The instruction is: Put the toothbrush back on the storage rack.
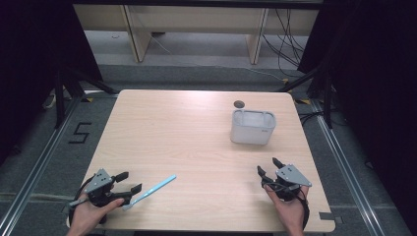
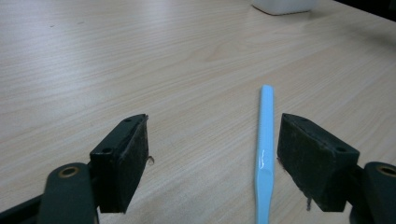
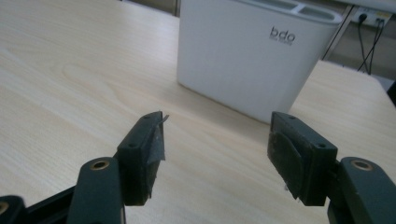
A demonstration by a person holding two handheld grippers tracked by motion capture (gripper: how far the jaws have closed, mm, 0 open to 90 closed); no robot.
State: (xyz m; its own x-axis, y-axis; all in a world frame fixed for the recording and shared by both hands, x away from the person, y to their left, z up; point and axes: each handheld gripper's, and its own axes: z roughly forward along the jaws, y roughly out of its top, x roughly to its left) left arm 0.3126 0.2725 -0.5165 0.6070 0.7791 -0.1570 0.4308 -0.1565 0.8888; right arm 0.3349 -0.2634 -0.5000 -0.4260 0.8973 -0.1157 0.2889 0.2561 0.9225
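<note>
A light blue toothbrush-like stick point(image 1: 150, 192) lies flat on the wooden table point(image 1: 187, 132) near the front left. My left gripper point(image 1: 129, 182) is open around its near end; in the left gripper view the blue stick point(image 2: 264, 149) runs between the jaws, close to the right-hand one, untouched. My left gripper point(image 2: 212, 161) holds nothing. A white holder point(image 1: 253, 127) marked "bdo" stands at the right back. My right gripper point(image 1: 269, 166) stands open in front of it, near the front right edge. In the right gripper view the white holder point(image 3: 252, 56) stands just beyond my right gripper point(image 3: 217, 156), whose jaws are empty.
A dark round hole or disc point(image 1: 239, 104) sits in the tabletop behind the holder. Black stands and cables point(image 1: 290, 44) surround the table on the floor. A floor mark "5" point(image 1: 80, 132) lies to the left.
</note>
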